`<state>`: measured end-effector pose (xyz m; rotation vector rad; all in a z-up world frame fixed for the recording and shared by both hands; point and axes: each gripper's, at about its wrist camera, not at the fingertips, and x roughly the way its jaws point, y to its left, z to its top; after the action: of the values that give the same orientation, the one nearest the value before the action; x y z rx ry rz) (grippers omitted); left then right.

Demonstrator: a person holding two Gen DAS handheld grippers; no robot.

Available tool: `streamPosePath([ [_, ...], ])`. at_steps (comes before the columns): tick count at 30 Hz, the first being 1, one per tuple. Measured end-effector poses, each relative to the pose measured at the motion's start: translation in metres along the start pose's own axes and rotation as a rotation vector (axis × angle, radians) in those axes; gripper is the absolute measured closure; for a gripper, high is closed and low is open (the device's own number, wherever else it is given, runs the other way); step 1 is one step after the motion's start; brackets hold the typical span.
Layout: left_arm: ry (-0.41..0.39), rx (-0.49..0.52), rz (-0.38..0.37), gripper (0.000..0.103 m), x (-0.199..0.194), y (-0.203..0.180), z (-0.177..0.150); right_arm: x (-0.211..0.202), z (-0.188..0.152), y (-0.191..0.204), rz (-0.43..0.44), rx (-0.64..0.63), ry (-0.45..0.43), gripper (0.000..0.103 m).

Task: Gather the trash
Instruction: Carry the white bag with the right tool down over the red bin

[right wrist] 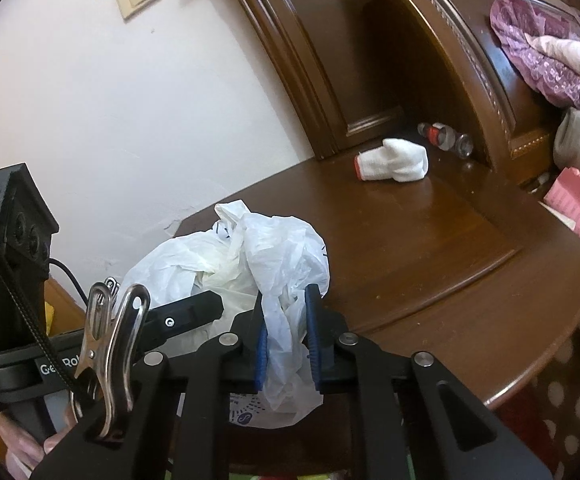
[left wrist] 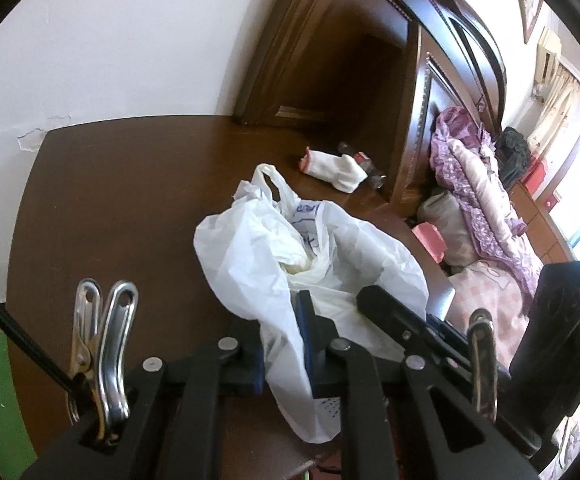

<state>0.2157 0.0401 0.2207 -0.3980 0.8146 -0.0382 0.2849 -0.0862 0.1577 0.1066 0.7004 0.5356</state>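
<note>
Plastic bag [left wrist: 290, 248], white and thin, lying on the brown counter [left wrist: 130, 184] at about 6 o'clock in both wrist views. Left claw [left wrist: 286, 344] is clenched on a gathered fold of film; right claw [right wrist: 288, 340] likewise pinches a bunched edge. The bag looks light, limp and slippery (film could tear or slide free), so gathered edges or the handle loop [left wrist: 268, 178] suit gripping. At 1 o'clock: sock [left wrist: 331, 166], bottle [left wrist: 363, 162].
</note>
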Motion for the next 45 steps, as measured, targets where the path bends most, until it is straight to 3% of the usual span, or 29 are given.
streamPosePath([
  [19, -0.020, 0.030, -0.038, 0.090, -0.079, -0.035, -0.036, -0.087, -0.025, 0.029, 0.055, 0.029, -0.071, 0.087],
  [33, -0.008, 0.058, -0.026, 0.090, -0.129, -0.045, -0.084, -0.137, -0.060, 0.054, 0.065, 0.028, -0.049, 0.087],
  [45, 0.058, 0.094, -0.004, 0.090, -0.136, -0.047, -0.136, -0.157, -0.102, 0.062, 0.032, 0.044, 0.015, 0.087],
])
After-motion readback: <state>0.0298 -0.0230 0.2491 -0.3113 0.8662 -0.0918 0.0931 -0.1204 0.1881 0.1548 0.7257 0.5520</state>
